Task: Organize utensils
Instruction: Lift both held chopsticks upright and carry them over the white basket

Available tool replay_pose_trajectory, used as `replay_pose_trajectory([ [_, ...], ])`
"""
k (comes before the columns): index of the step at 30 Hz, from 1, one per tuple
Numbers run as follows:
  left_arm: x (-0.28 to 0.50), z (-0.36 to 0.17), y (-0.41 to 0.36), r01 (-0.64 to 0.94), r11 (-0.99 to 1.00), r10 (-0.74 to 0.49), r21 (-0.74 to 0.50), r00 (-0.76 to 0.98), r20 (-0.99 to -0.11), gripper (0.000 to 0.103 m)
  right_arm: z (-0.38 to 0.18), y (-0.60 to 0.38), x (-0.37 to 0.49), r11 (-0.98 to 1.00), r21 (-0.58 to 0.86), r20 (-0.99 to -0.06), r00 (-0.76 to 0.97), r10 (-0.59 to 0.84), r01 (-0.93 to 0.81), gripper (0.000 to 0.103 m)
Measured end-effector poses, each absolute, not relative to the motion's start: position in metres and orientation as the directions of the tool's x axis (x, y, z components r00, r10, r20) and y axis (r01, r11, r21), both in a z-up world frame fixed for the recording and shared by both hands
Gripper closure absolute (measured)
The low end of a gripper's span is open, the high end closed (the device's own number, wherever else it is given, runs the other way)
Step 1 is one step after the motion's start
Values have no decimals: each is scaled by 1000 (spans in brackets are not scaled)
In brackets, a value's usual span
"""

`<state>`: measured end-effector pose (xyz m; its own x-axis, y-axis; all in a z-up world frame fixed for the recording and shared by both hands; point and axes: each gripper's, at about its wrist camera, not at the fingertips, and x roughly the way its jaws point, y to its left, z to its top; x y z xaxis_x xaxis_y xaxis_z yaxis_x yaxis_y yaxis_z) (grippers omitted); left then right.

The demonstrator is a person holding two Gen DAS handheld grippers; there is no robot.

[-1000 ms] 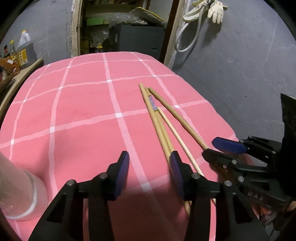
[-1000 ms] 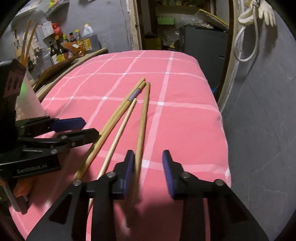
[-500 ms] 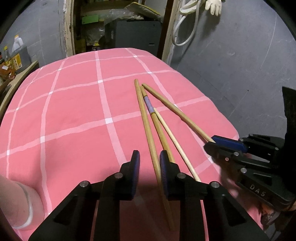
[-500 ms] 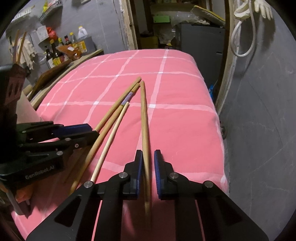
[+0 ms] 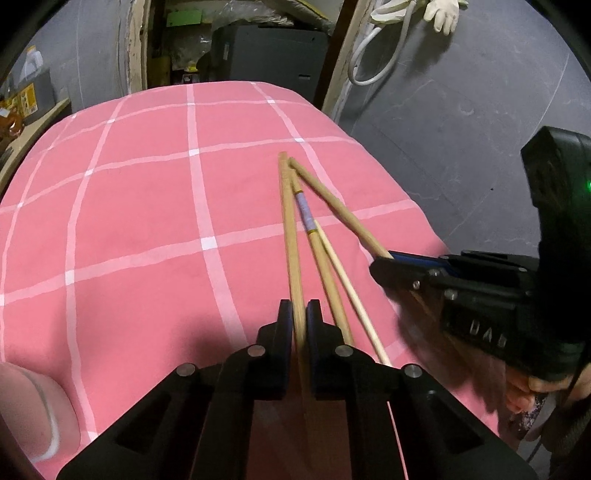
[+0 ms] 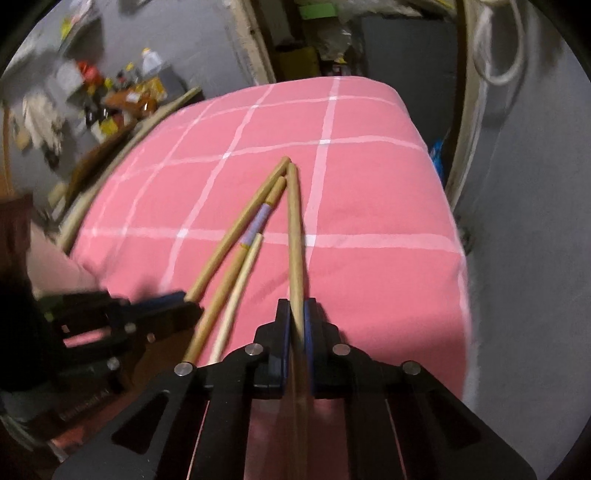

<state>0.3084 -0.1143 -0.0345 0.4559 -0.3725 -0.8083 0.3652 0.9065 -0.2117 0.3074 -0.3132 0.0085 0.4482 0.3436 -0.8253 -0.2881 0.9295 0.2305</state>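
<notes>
Several wooden chopsticks lie fanned on a pink checked cloth (image 5: pixel 147 221). My left gripper (image 5: pixel 300 310) is shut on the leftmost chopstick (image 5: pixel 290 229). My right gripper (image 6: pixel 295 310) is shut on the rightmost chopstick (image 6: pixel 295 229), which also shows in the left wrist view (image 5: pixel 340 210). Between them lie a chopstick with a purple band (image 5: pixel 306 214) and a thin pale one (image 5: pixel 347 280). The right gripper (image 5: pixel 388 258) shows in the left wrist view, and the left gripper (image 6: pixel 184 302) in the right wrist view.
A clear container (image 5: pixel 33 410) stands at the near left corner of the cloth. Bottles and clutter (image 6: pixel 122 92) sit on a wooden shelf to the left. The cloth's right edge (image 6: pixel 458 258) drops to a grey floor. A hose and glove (image 5: pixel 406 33) hang at the back.
Both grippers went from open to shut, each closing on an outer chopstick. Both views have moved forward and the right wrist view is blurred.
</notes>
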Motion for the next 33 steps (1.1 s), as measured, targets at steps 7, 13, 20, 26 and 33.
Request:
replay_pose_trajectory([
  [7, 288, -23, -101, 368, 900, -402, -233, 493, -772, 99, 13, -331, 280, 871, 435, -710, 508, 487, -228, 98],
  [13, 264, -6, -81, 341, 907, -407, -247, 560, -722, 99, 18, -343, 257, 808, 547, -604, 566, 561, -218, 98],
  [20, 216, 30, -60, 359, 902, -432, -242, 721, -542, 99, 46, -326, 224, 746, 576, -386, 693, 609, -334, 98],
  [26, 181, 63, -37, 349, 908, -414, -231, 832, -369, 99, 67, -297, 201, 723, 528, -225, 747, 625, -445, 98],
  [33, 161, 97, 15, 279, 929, -336, -242, 912, -236, 99, 94, -252, 194, 660, 508, -54, 745, 665, -553, 98],
])
